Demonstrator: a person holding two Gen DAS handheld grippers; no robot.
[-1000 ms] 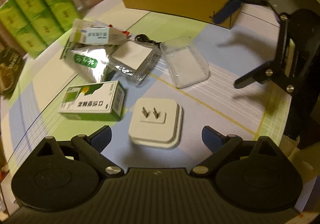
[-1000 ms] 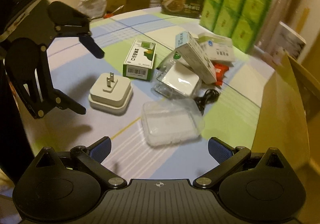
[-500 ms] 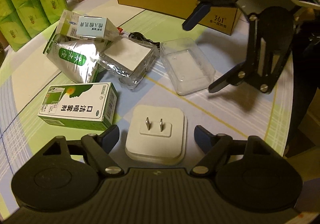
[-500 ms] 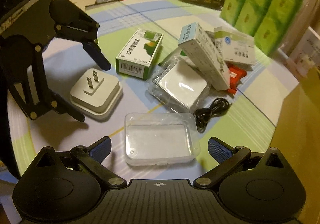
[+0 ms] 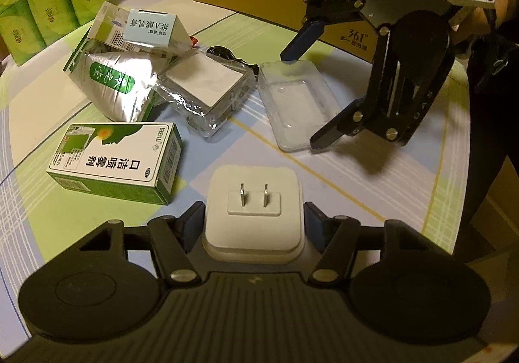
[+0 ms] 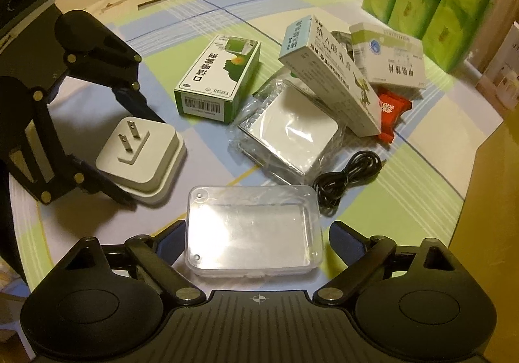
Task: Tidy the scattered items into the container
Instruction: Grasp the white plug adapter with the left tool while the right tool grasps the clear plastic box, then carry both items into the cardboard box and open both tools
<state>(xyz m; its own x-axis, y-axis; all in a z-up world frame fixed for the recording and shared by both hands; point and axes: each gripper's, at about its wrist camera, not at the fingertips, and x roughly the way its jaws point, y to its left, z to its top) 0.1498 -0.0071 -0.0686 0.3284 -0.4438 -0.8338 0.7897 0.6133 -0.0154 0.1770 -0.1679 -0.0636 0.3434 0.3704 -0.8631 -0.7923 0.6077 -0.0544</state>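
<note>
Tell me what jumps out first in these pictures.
The white plug adapter, prongs up, sits between the left gripper's blue fingers at the near edge of the table. Beside it, the right gripper straddles a clear plastic box with a gap on each side. Behind them lies a jumble of medicine boxes, a foil pouch and a black cable.

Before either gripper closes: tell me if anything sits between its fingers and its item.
Nothing visible does. The left gripper straddles the white plug adapter, fingers at its sides. The right gripper straddles the clear plastic case; the black cable lies just beyond it.
</note>
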